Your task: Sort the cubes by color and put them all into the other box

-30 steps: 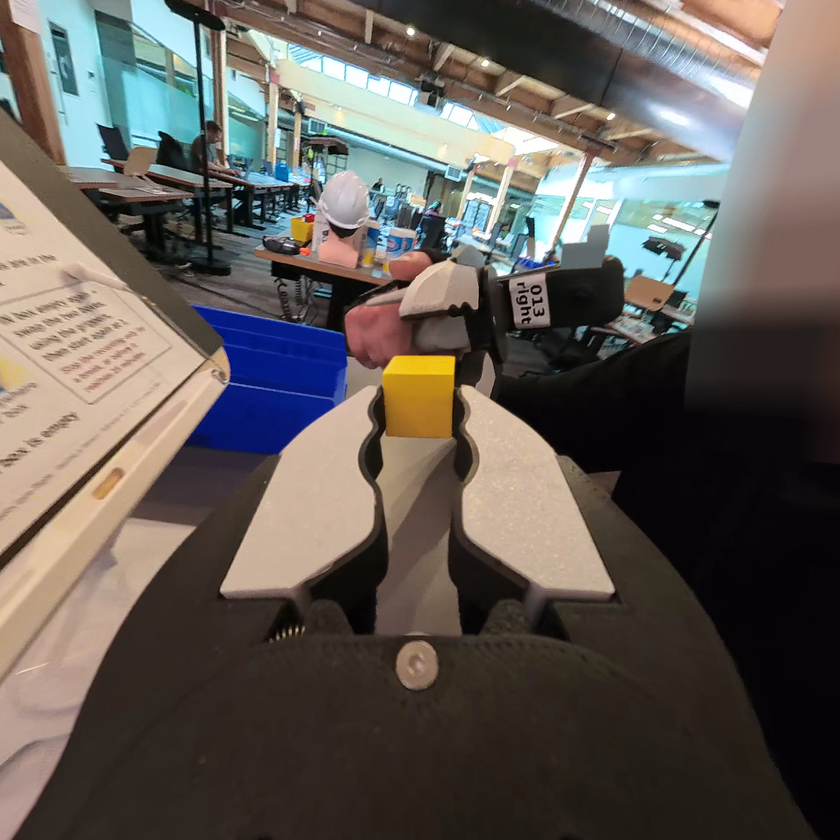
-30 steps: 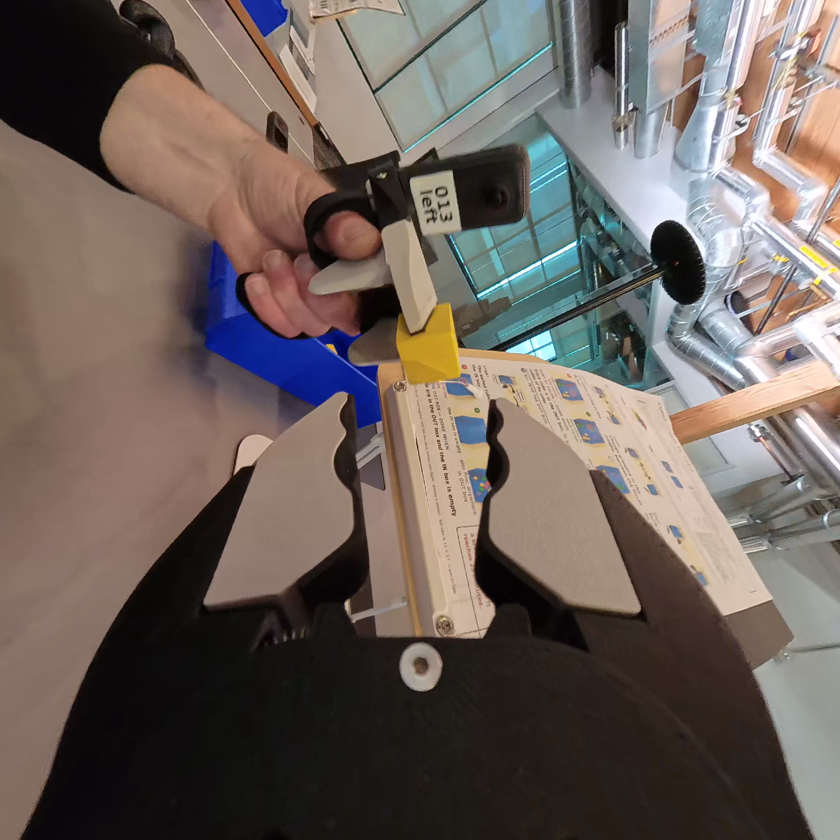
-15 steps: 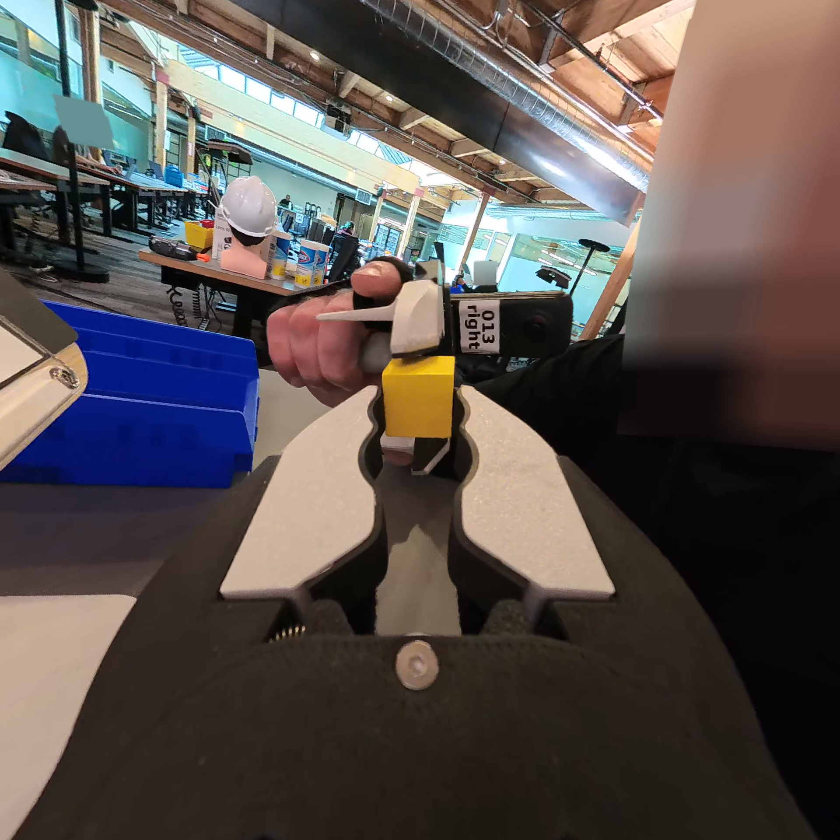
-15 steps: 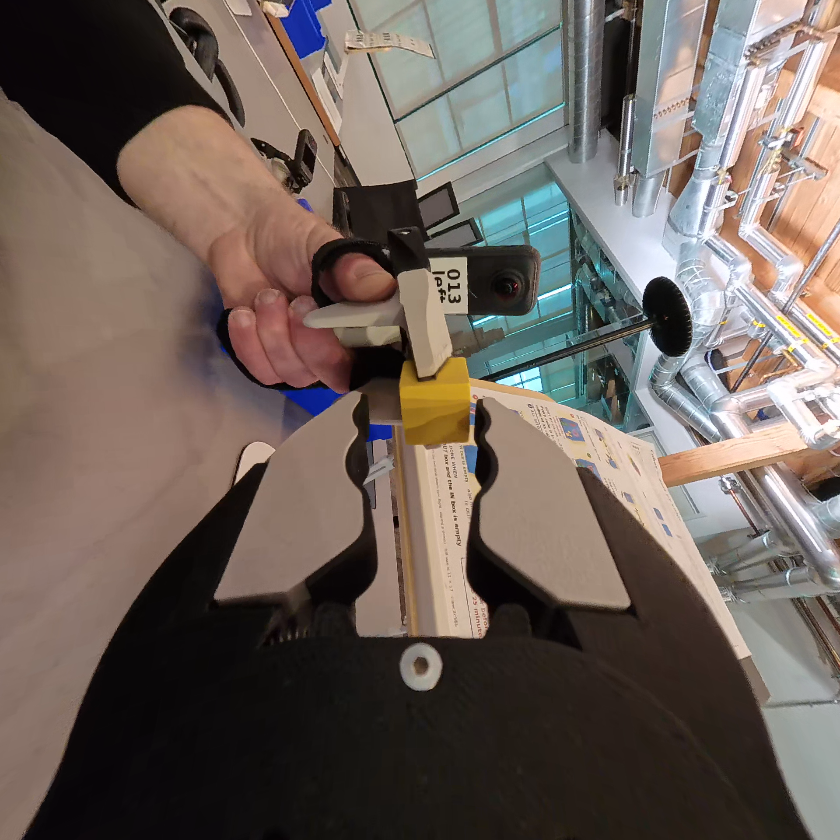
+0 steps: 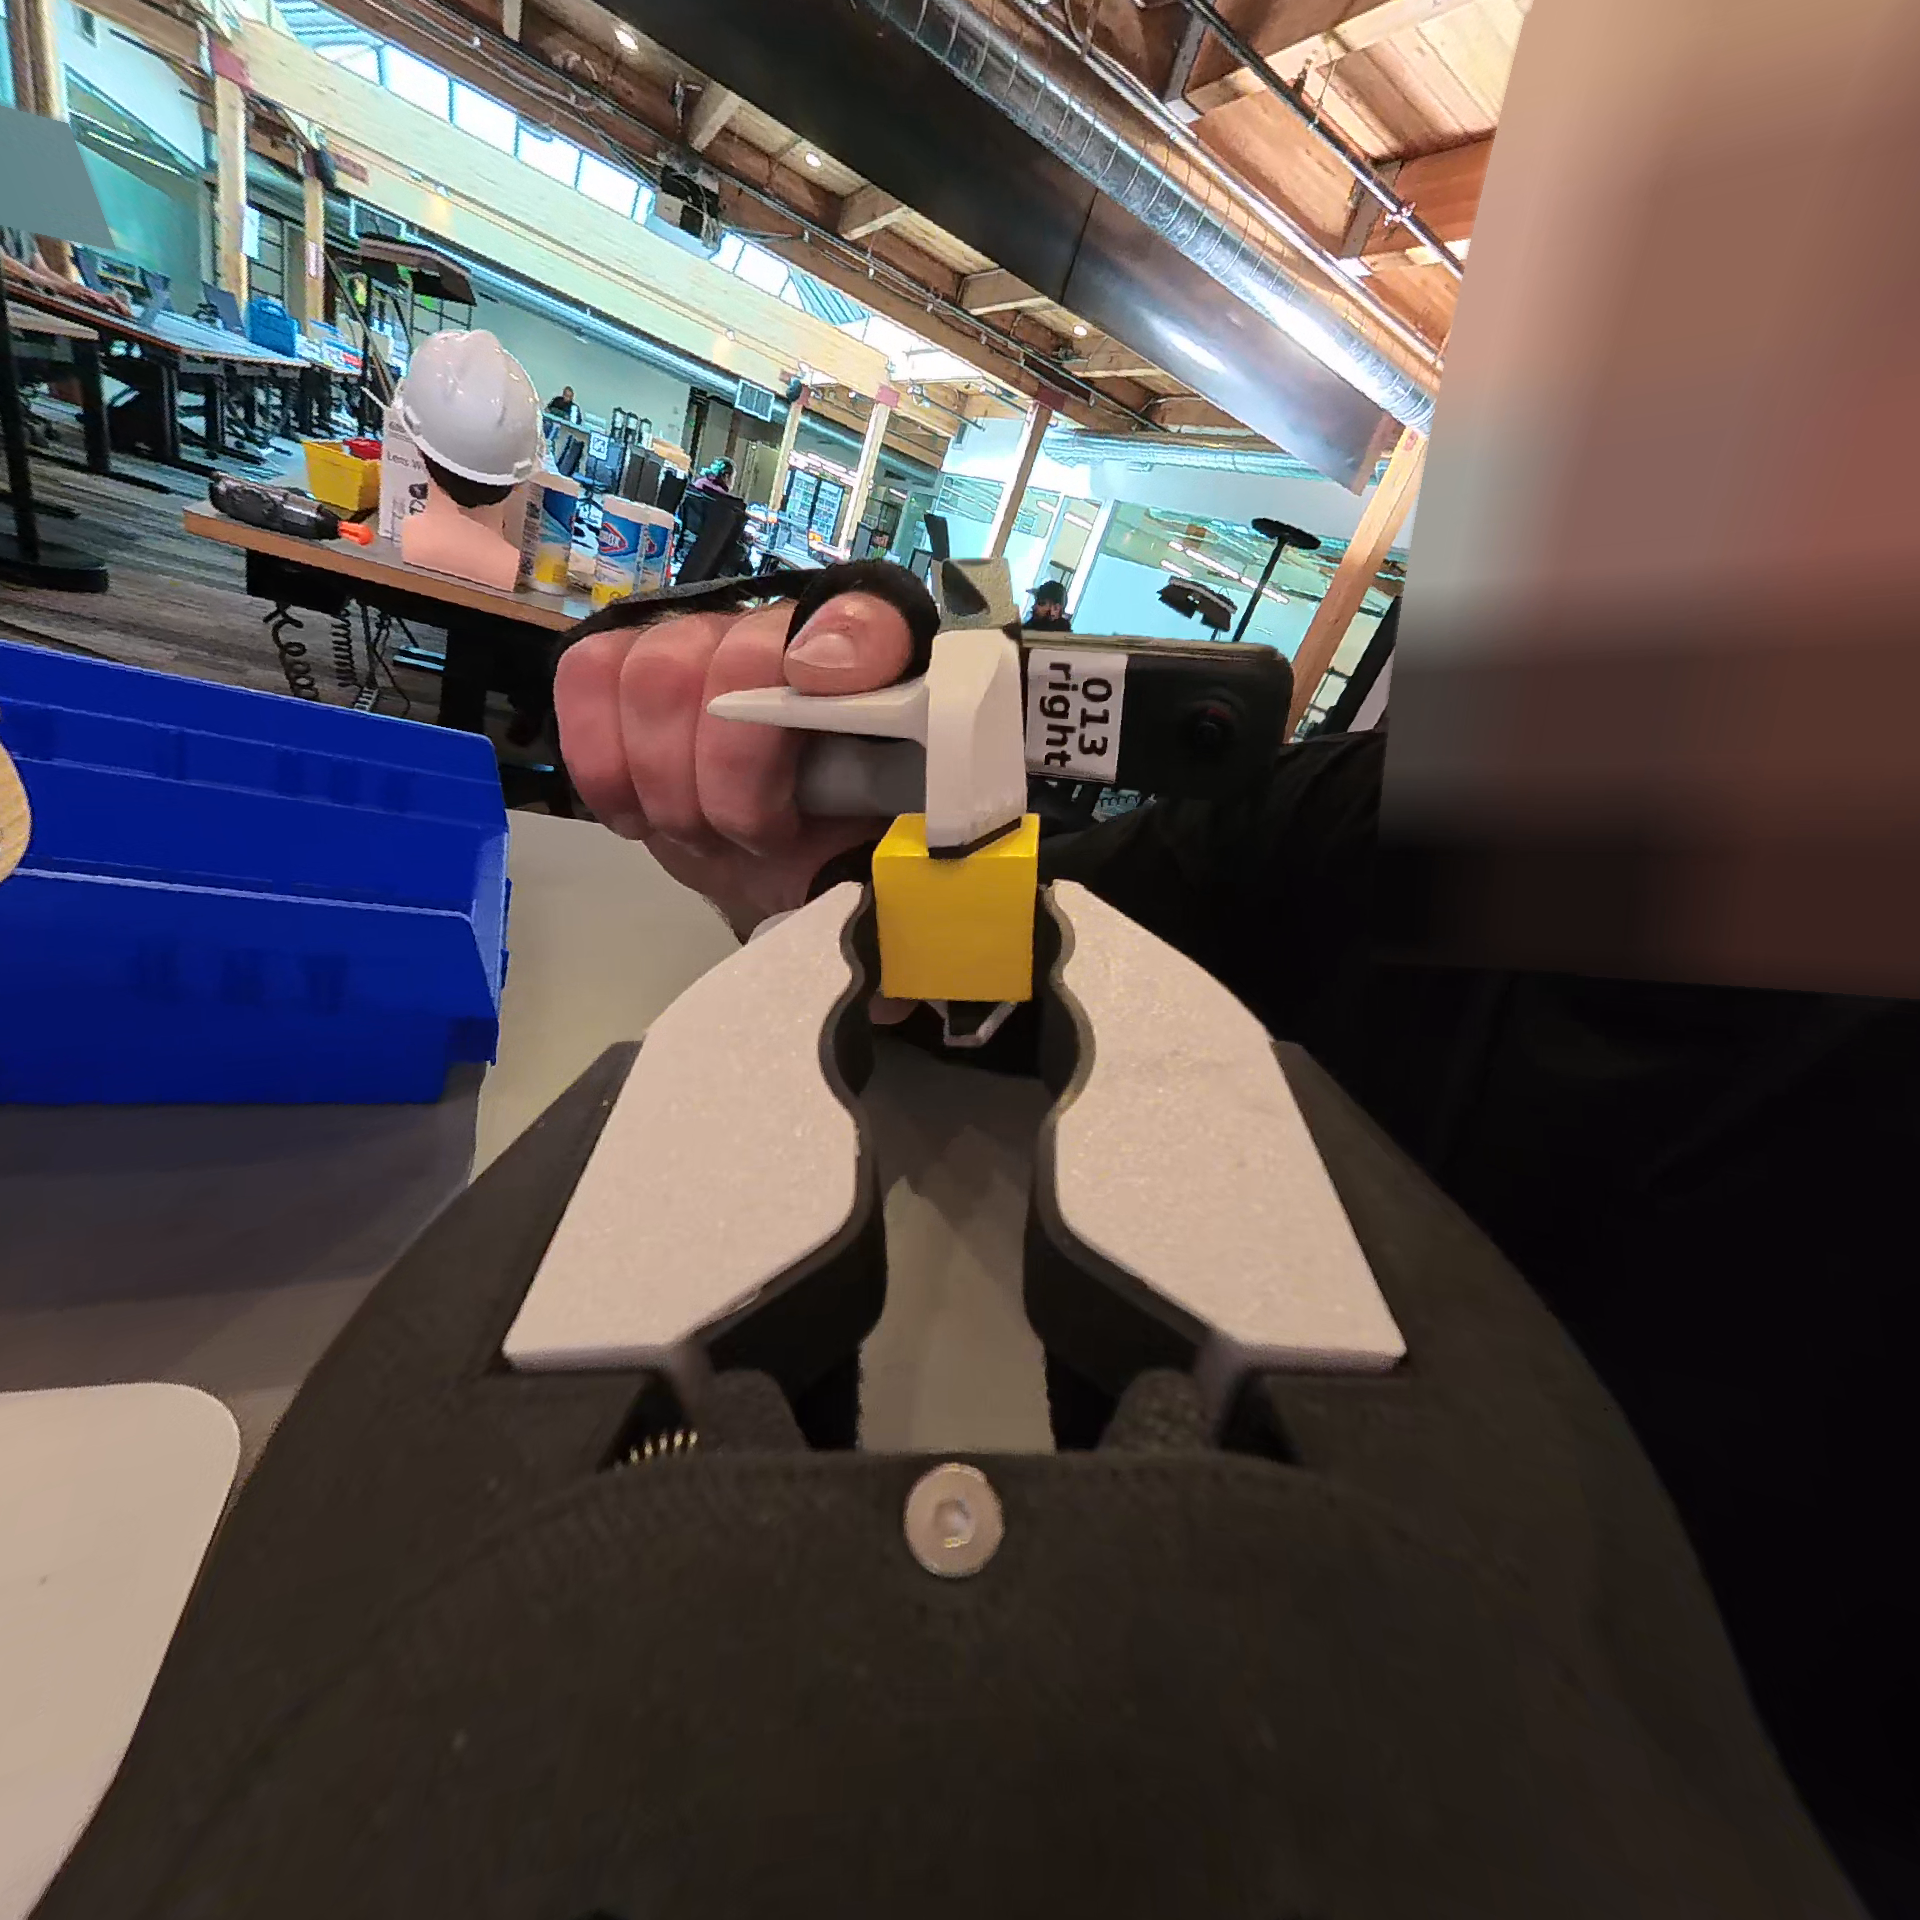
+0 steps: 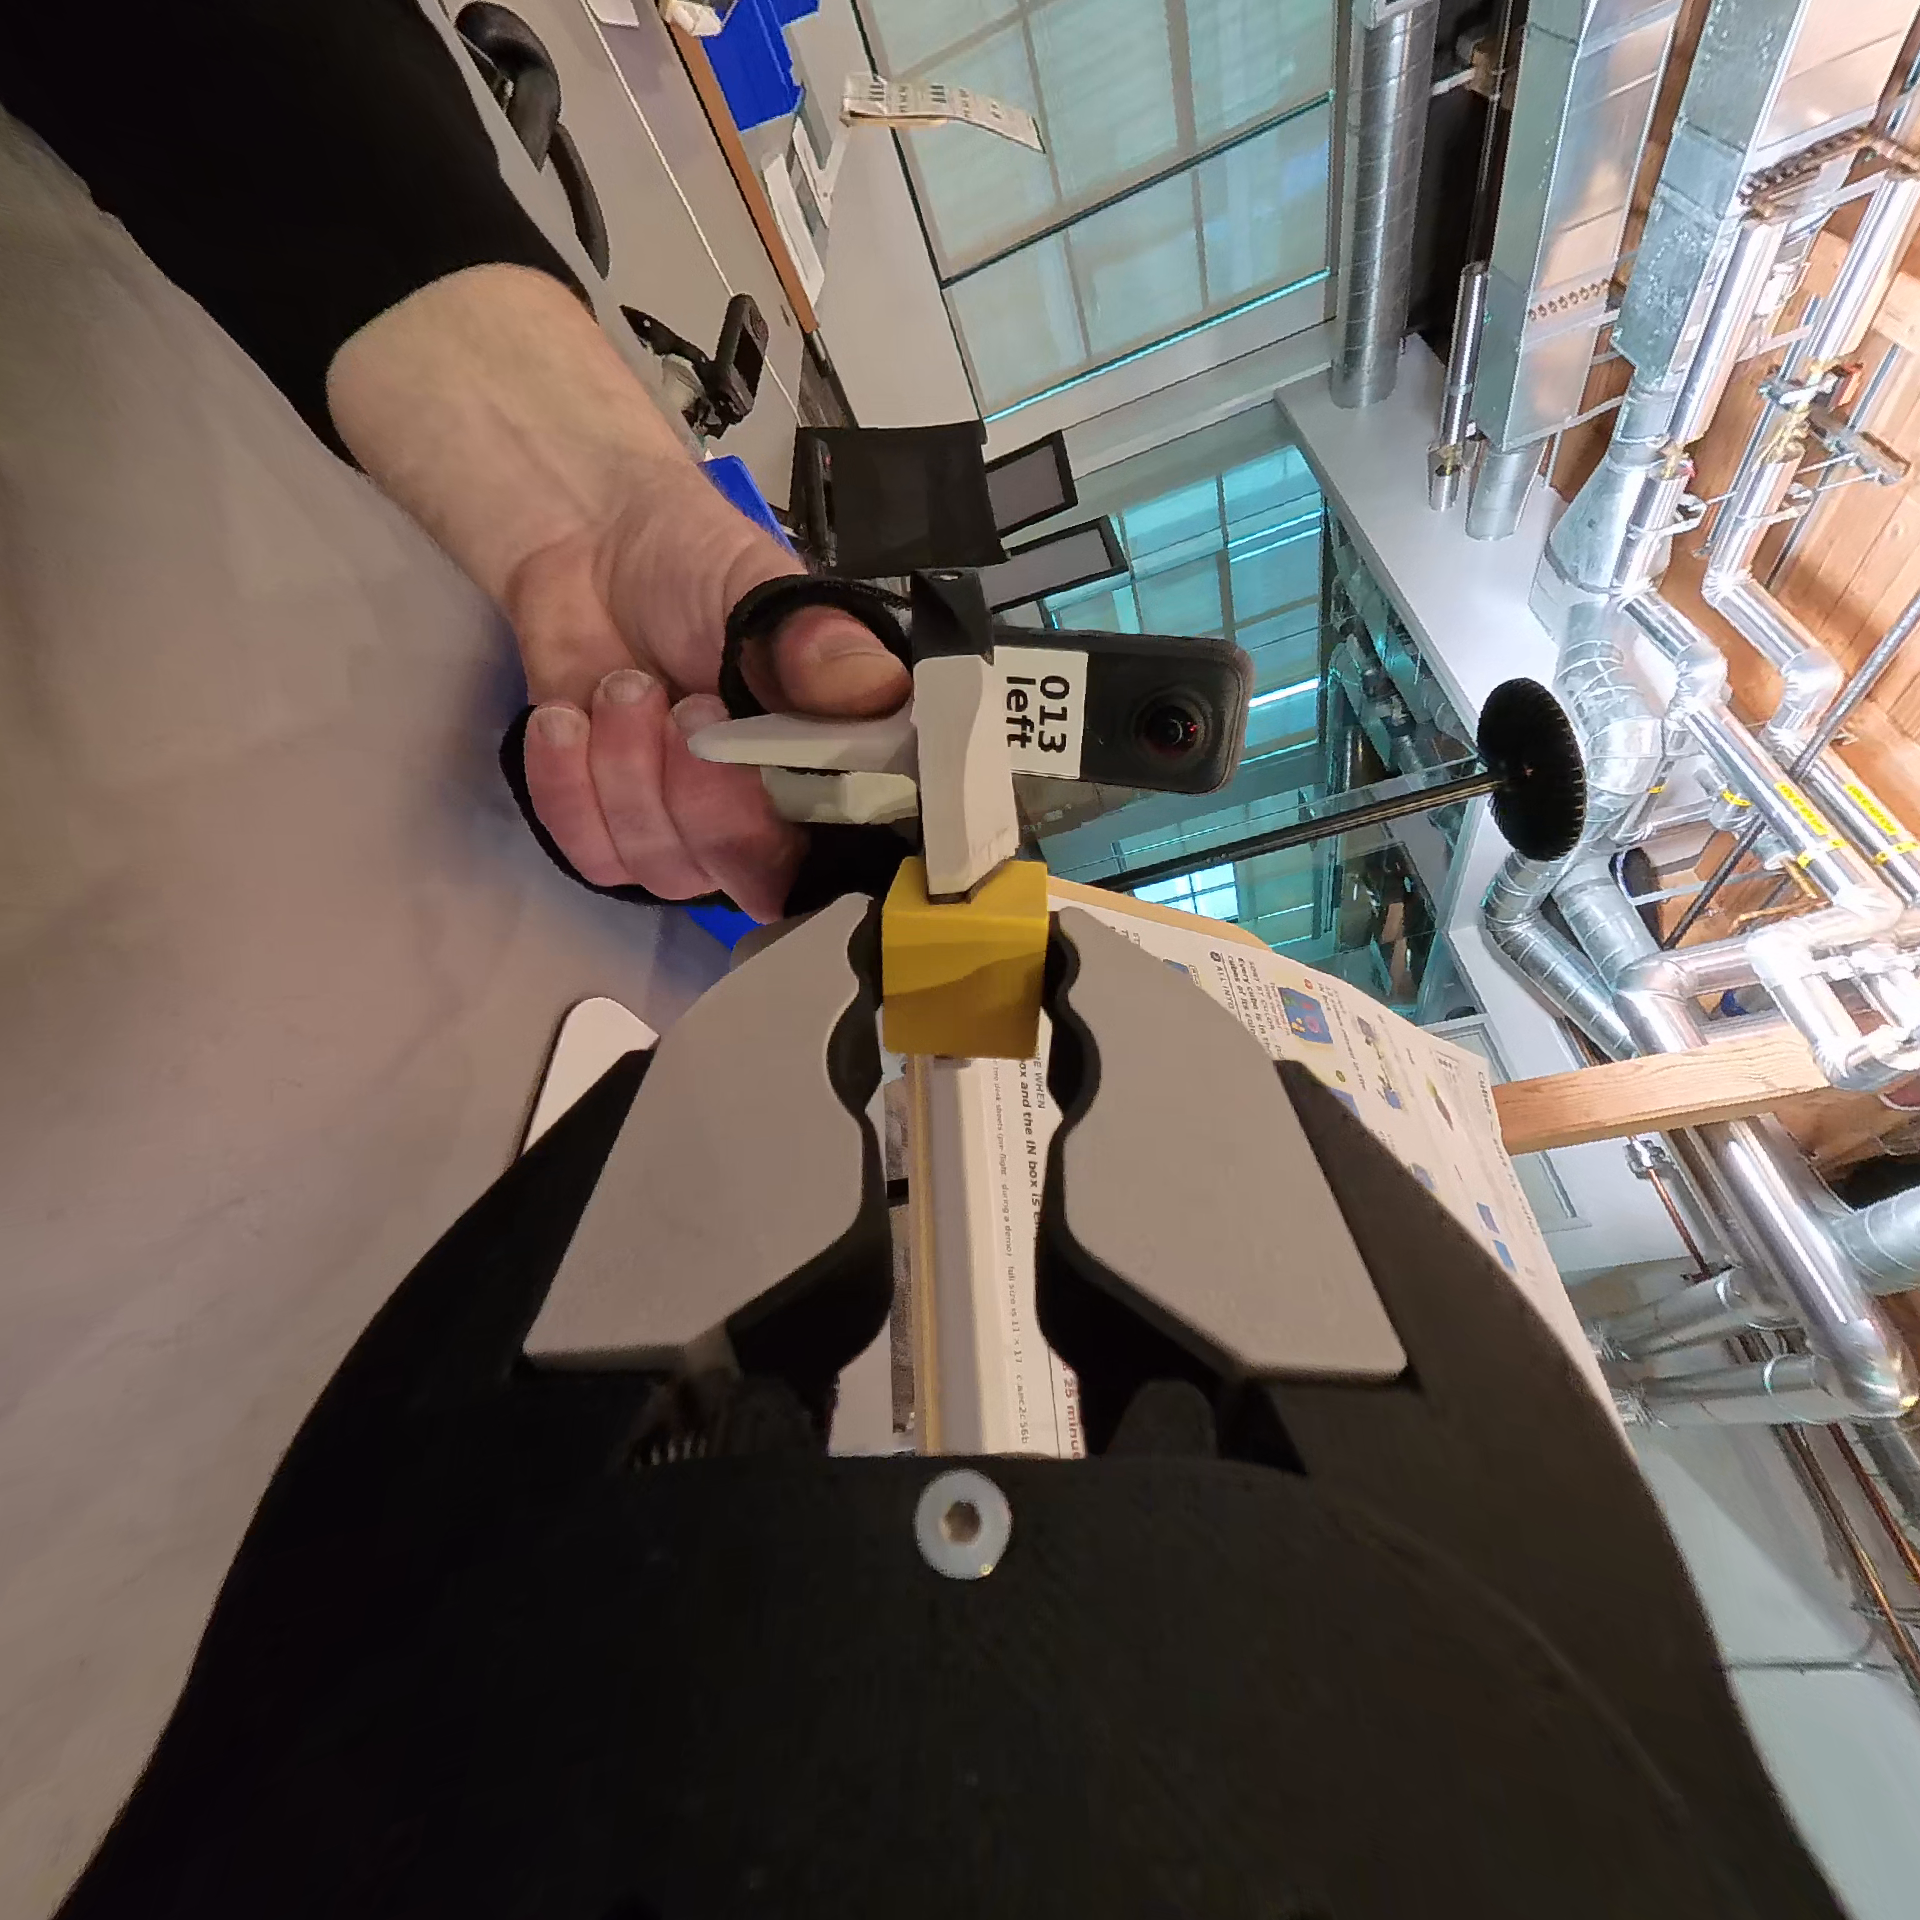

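Midair, left gripper (image 5: 954, 940) and right gripper (image 6: 961, 977) both clamp the yellow cube (image 5: 954, 920); only the left view shows the blue bin (image 5: 239, 914).

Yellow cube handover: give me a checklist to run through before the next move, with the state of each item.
1. Left gripper shut on the yellow cube: ok.
2. Right gripper fingers against two opposite cube faces: ok.
3. The two grips cross on different faces, neither blocking the other: ok.
4. Cube sits square between the right gripper's fingertips: ok.
5. Blue box in the left wrist view: ok.
6. Room inside that box: cannot tell.
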